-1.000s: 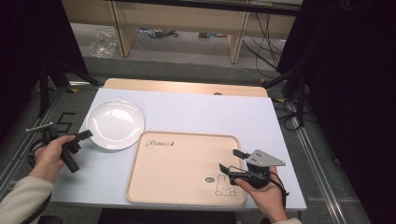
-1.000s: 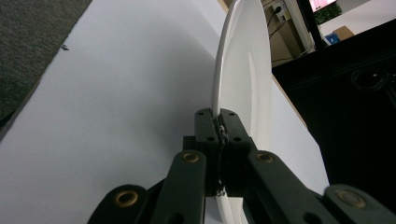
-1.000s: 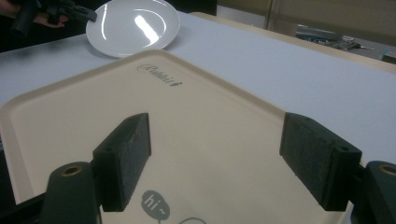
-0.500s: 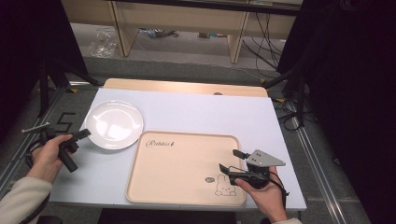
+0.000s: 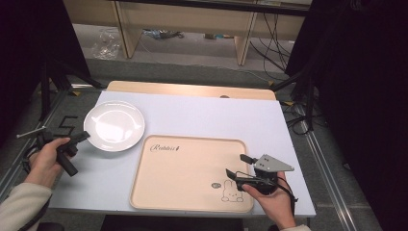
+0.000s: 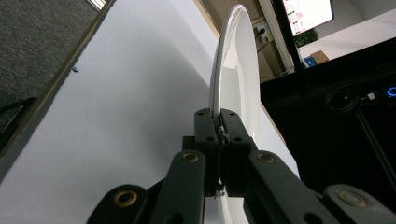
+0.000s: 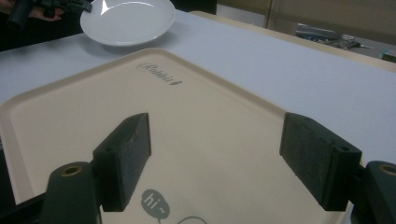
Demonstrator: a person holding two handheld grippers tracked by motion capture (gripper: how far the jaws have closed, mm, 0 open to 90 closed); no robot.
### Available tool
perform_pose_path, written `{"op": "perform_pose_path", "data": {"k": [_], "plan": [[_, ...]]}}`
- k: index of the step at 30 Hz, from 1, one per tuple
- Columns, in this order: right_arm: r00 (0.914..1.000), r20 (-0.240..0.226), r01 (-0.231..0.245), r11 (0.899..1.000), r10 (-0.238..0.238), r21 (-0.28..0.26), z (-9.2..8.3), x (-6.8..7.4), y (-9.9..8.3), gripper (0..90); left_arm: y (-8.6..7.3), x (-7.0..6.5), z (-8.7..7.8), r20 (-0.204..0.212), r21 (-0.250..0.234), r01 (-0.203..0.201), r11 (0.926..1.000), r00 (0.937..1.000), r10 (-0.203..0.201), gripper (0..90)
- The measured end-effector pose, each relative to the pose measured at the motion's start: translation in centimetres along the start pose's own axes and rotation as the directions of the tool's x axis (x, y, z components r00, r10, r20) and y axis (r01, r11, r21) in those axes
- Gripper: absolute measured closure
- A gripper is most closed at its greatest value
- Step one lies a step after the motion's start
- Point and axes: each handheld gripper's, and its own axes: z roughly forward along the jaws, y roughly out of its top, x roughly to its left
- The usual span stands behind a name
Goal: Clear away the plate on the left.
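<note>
While our right tool [image 5: 236, 165] hovers with its jaws spread wide over the beige tray [image 5: 183, 168] at the near edge of the desk [image 5: 202, 115], nothing sits between its pads. At ten o'clock from the tray, our left tool [image 5: 82, 136] pinches the rim of the white plate [image 5: 114, 125] at the plate's eight o'clock. Farther off, the plate lies just beside the tray's far left corner.

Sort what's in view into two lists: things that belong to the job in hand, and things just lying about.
Part of the job:
- white plate, its rim clamped in the left tool
- beige tray, with the right tool open over it

Lying about:
- cables on the floor beyond the table
- clear plastic bag on the floor
</note>
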Motion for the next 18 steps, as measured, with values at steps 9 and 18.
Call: {"op": "perform_pose_path", "data": {"k": [9,18], "plan": [[1.0000,0.000,0.001,1.000,-0.001,0.000,0.01,0.01,0.01,25.7,0.11,-0.19,-0.28,0.024,-0.005,0.012,0.9999,0.9996,-0.012,87.0],[1.0000,0.000,0.000,1.000,0.000,-0.001,0.01,0.00,0.00,25.7,-0.02,-0.44,-0.33,0.039,0.005,0.016,0.9999,0.9991,-0.016,86.9]]}}
